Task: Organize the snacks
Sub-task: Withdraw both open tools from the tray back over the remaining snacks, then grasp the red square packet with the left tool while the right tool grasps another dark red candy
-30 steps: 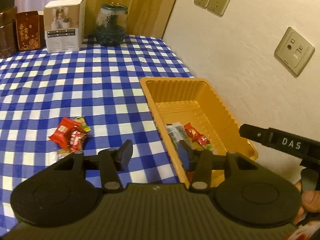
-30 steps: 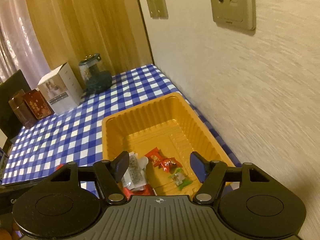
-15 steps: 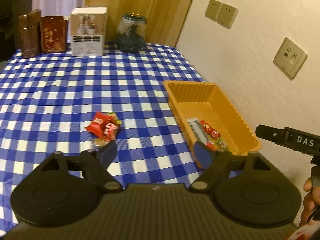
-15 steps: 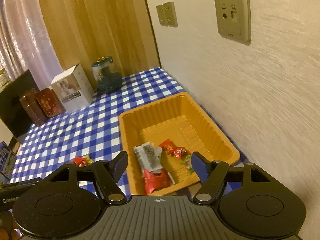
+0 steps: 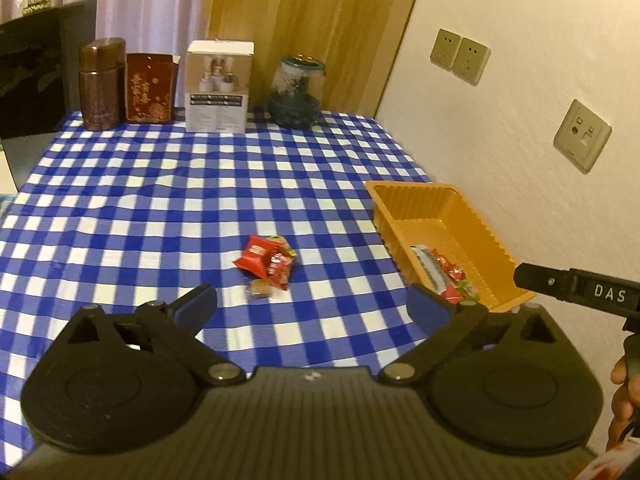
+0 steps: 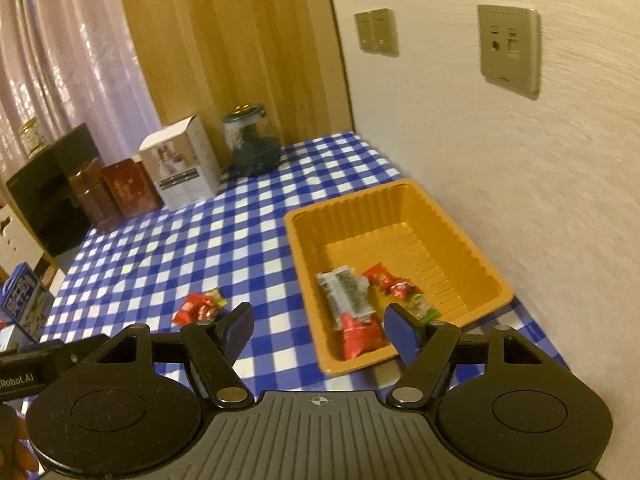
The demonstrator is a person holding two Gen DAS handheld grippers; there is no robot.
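Where lettering shows, "DAS" on hand-held gripper [image 5: 576,288]

Snacks split between tray and worktop beside the wall

A tray [image 6: 404,204] sits at the worktop's [image 5: 160,208] right edge against the wall, holding several wrapped snacks [image 6: 352,300] at its near end. A small pile of snack packets [image 5: 266,262] lies on the worktop to the tray's left, well apart. Along the far edge stand two tins [image 5: 100,84], a carton [image 5: 218,88] and a jar [image 5: 296,92].
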